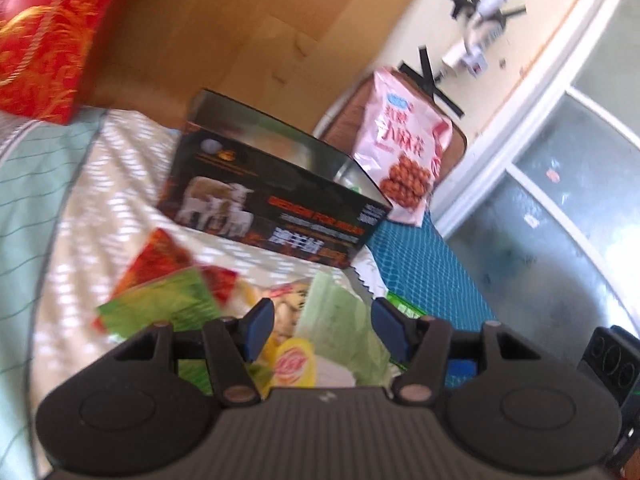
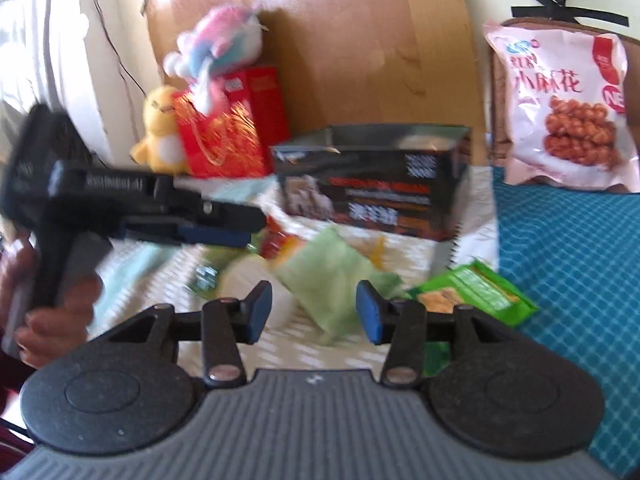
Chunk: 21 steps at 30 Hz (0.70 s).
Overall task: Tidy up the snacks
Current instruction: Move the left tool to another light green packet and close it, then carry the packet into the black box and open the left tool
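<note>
A black open-topped box (image 1: 272,208) (image 2: 372,192) with a sheep picture stands on a patterned cloth. In front of it lies a pile of snack packets: a pale green one (image 1: 336,312) (image 2: 332,276), a yellow one (image 1: 294,360), a green one (image 1: 160,304), a red one (image 1: 160,256) and a bright green one (image 2: 476,292). My left gripper (image 1: 326,330) (image 2: 240,228) hovers open over the pile. My right gripper (image 2: 314,310) is open too, with the pale green packet lying between and beyond its fingers. A pink snack bag (image 1: 404,148) (image 2: 568,104) leans upright behind.
A red gift bag (image 1: 40,48) (image 2: 224,136) stands at the back left beside a yellow plush toy (image 2: 160,132) and a pastel plush toy (image 2: 220,40). Cardboard (image 2: 360,40) backs the scene. A teal mat (image 1: 420,272) (image 2: 568,260) lies to the right. A hand (image 2: 56,320) holds the left gripper's handle.
</note>
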Each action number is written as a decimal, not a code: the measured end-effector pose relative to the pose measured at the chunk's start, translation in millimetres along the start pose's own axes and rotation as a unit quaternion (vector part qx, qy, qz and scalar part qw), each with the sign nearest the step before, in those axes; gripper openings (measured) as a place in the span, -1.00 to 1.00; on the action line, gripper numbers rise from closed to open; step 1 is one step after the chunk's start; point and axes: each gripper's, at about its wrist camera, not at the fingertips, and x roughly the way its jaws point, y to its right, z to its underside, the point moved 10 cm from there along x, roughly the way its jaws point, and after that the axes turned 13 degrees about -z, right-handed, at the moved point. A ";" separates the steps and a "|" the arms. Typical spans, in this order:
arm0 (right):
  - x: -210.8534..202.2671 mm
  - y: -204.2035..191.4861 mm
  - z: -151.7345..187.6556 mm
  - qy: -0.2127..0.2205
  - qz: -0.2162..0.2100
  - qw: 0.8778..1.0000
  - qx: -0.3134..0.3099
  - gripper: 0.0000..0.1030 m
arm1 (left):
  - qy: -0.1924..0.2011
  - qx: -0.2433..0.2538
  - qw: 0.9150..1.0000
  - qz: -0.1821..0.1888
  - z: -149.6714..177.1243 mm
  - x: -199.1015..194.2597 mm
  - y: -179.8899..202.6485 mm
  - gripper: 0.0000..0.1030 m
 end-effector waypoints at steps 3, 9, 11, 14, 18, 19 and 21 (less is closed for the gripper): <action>8.4 7.9 6.2 -0.018 0.024 0.999 -0.017 -0.03 | -0.026 0.024 0.999 -0.008 7.2 15.9 11.0 0.07; 22.7 11.2 12.1 -0.024 0.029 0.999 -0.031 -0.16 | -0.046 0.050 0.998 0.006 26.8 26.0 27.0 -0.19; 21.0 9.7 8.2 -0.015 0.023 0.999 -0.031 -0.26 | -0.037 0.055 0.998 0.002 26.8 21.4 29.3 -0.19; 10.6 1.5 -4.8 0.018 0.016 0.999 -0.049 -0.26 | -0.017 0.054 0.998 0.008 16.8 9.8 31.5 -0.19; 7.4 -4.8 -11.4 0.032 0.017 0.998 -0.061 -0.27 | -0.002 0.051 0.999 0.010 7.0 0.7 31.8 -0.19; 7.6 -5.4 -13.1 0.035 0.018 0.997 -0.063 -0.27 | -0.001 0.051 0.999 0.010 6.9 -0.7 31.5 -0.19; 6.8 -7.7 -15.9 0.042 0.016 0.997 -0.066 -0.27 | 0.003 0.050 0.999 0.008 6.1 -3.3 32.4 -0.19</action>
